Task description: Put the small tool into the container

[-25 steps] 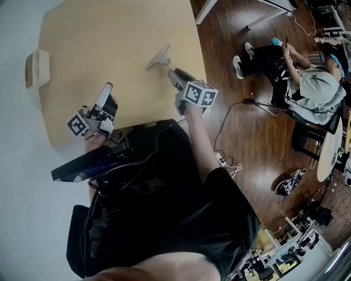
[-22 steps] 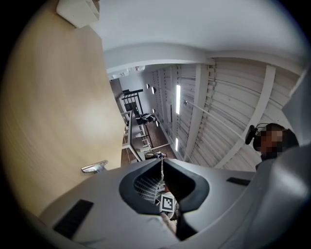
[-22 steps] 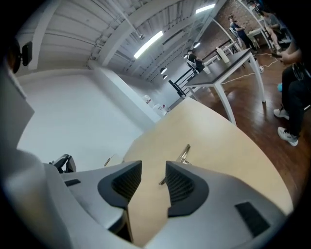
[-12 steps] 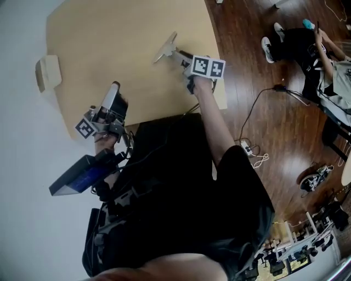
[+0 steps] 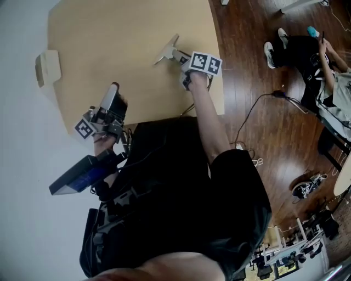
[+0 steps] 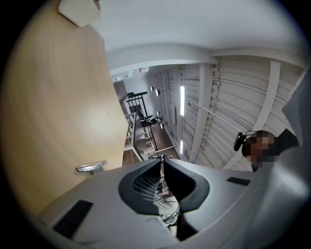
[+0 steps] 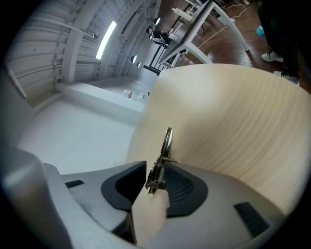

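The small metal tool point(image 5: 166, 52) lies on the light wooden table point(image 5: 120, 38) near its right side. My right gripper point(image 5: 179, 56) has reached it, and its jaws are closing. In the right gripper view the tool point(image 7: 164, 155) stands between the two jaws, lying against the right pad with a thin gap at the left one. The white container point(image 5: 47, 66) sits at the table's far left edge, also visible in the left gripper view point(image 6: 80, 10). My left gripper point(image 5: 112, 94) hovers over the near table edge, shut and empty point(image 6: 162, 158).
The table's right edge runs just beside the tool, with dark wooden floor point(image 5: 258, 66) beyond. A person point(image 5: 323, 60) sits on the floor at the far right, with cables nearby. A white wall or floor area borders the table's left side.
My right gripper has moved forward to the tool, and its jaws now stand around it. The left gripper has stayed over the near table edge.
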Demonstrator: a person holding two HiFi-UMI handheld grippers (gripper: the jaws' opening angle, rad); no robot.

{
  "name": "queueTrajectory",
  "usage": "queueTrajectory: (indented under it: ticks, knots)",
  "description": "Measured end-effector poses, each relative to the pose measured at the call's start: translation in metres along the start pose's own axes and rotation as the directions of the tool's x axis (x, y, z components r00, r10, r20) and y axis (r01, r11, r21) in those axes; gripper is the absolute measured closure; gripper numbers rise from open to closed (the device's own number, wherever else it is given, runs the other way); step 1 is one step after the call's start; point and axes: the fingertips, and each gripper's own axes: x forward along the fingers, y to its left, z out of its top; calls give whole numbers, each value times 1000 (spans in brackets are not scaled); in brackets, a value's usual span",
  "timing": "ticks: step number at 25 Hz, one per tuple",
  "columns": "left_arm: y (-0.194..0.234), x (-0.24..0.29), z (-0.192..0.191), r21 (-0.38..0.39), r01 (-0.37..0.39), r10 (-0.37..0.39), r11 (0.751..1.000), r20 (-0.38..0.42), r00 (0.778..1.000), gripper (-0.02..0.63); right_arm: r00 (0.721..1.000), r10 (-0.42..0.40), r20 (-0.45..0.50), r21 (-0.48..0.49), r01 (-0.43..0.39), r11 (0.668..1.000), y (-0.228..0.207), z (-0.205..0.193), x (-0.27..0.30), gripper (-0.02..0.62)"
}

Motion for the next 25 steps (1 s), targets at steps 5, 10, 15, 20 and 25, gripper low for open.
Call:
queueTrajectory:
  ticks: [5, 10, 15, 20, 25]
  knots:
    - [3, -8, 4, -4, -17, 17, 1000, 37, 999, 592, 999, 53, -13, 50, -52, 997, 3, -1, 8, 561]
    - [7, -20, 9, 5, -41, 40, 999, 95, 995, 592, 995, 95, -28, 63, -93, 994, 13, 1, 7, 603]
    - [12, -37, 18, 1, -62, 61, 998, 138, 989, 592, 989, 147, 10, 47, -147, 988, 35, 5, 6, 603]
    - [19, -42, 21, -19, -64, 67, 998, 203, 977, 592, 971, 238, 21, 23, -239, 971, 62, 20, 6, 603]
    - [33, -88, 25, -34, -37, 45, 999, 311, 949, 592, 954, 297, -41, -35, -299, 954, 102, -8, 20, 603]
